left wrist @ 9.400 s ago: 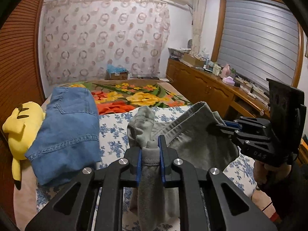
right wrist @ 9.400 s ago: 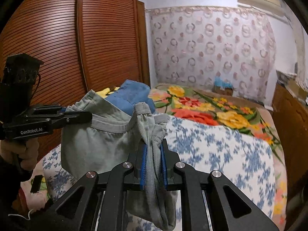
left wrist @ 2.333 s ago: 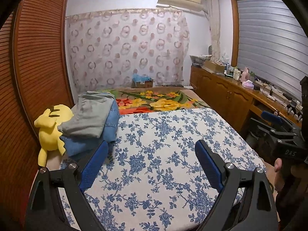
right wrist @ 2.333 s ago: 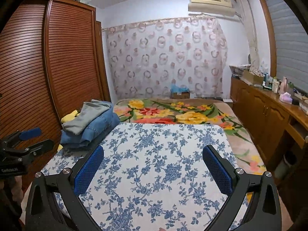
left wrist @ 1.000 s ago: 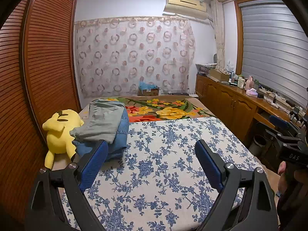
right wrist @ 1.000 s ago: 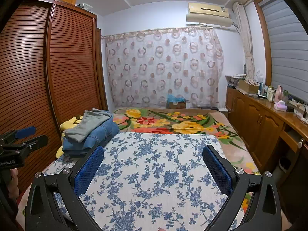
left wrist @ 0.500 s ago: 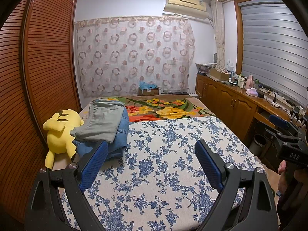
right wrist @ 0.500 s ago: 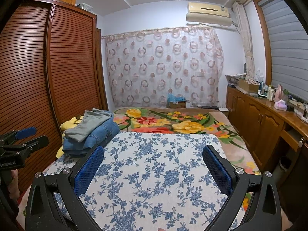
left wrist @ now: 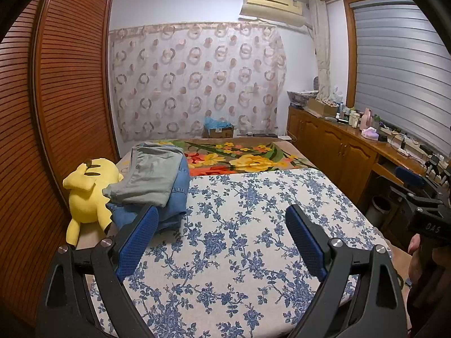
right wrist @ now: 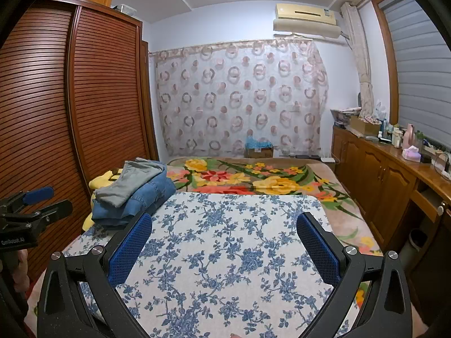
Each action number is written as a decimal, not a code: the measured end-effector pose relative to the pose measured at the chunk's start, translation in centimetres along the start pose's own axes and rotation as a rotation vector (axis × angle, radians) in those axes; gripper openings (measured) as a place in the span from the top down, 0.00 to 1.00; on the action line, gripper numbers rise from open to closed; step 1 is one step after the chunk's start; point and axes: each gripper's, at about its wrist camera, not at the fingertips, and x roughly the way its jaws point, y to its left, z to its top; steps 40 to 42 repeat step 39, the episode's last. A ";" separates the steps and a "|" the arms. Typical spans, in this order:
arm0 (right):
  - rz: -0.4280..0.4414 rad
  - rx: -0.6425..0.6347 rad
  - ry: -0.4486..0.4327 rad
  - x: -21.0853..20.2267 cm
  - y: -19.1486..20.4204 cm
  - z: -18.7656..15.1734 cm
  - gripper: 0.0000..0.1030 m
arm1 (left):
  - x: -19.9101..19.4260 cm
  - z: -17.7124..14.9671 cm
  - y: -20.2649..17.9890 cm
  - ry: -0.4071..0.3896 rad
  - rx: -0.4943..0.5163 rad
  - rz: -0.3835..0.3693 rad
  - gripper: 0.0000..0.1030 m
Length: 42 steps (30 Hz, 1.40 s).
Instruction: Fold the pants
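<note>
Folded grey-green pants (left wrist: 149, 176) lie on top of folded blue jeans (left wrist: 176, 201) at the bed's far left; the stack also shows in the right wrist view, pants (right wrist: 128, 181) over jeans (right wrist: 141, 201). My left gripper (left wrist: 221, 240) is open and empty, held back over the near part of the blue-flowered sheet (left wrist: 239, 239). My right gripper (right wrist: 224, 248) is open and empty over the same sheet (right wrist: 225, 239). Each gripper shows at the edge of the other's view: the right (left wrist: 417, 194), the left (right wrist: 33, 205).
A yellow plush toy (left wrist: 87, 191) lies left of the clothes stack beside the slatted wardrobe (left wrist: 42, 140). A bright flowered blanket (left wrist: 239, 157) covers the far bed. A wooden sideboard (left wrist: 338, 146) with bottles runs along the right; a small bin (left wrist: 379, 207) stands below it.
Earlier both grippers held the grey-green pants in the air; they have let go and the pants now lie folded on the jeans. Over the last second almost nothing has moved.
</note>
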 end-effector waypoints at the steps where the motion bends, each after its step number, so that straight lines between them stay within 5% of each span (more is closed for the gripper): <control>1: 0.000 0.000 -0.001 0.0 0.0 0.0 0.01 | 0.1 -0.2 0.0 0.001 -0.001 0.000 0.10; 42: -0.002 0.005 0.004 0.3 0.1 -0.1 0.01 | 0.1 0.0 0.0 0.003 -0.001 0.000 0.10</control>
